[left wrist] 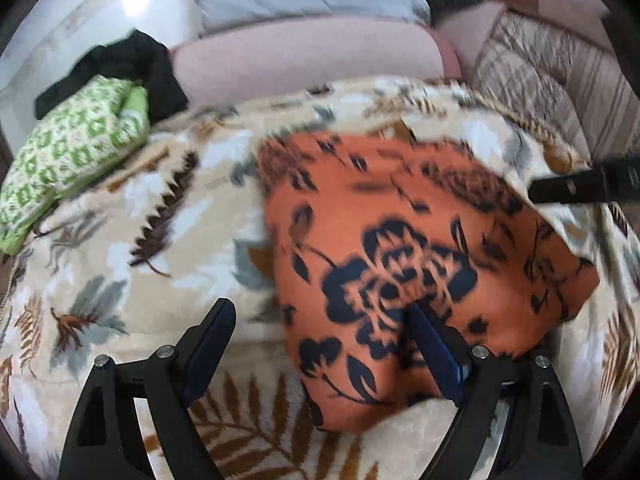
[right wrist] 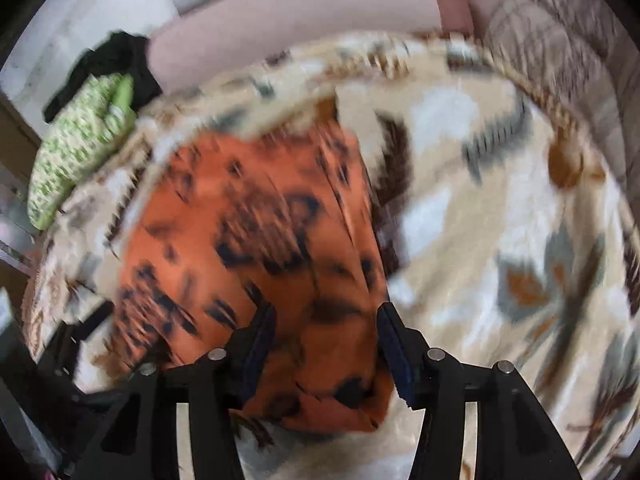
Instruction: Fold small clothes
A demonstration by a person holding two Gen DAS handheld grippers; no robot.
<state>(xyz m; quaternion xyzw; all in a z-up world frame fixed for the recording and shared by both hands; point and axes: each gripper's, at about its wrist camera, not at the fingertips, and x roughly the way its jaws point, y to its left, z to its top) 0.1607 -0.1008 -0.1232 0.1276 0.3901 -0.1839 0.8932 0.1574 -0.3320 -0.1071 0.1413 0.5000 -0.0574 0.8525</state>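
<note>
An orange garment with a dark floral print (left wrist: 400, 248) lies folded on a cream leaf-patterned blanket (left wrist: 160, 208). My left gripper (left wrist: 320, 308) is open, its right finger resting over the garment's near left part and its left finger over the blanket. The garment also shows, blurred, in the right wrist view (right wrist: 256, 240). My right gripper (right wrist: 326, 316) is open with its jaws straddling the garment's near edge. The right gripper's finger shows at the right edge of the left wrist view (left wrist: 580, 188).
A folded green-and-white patterned cloth (left wrist: 72, 152) and a black garment (left wrist: 120, 64) sit at the far left of the blanket. A pink cushion (left wrist: 304, 56) and a striped cover (left wrist: 552, 64) lie behind. A white wall (left wrist: 80, 8) is at the back left.
</note>
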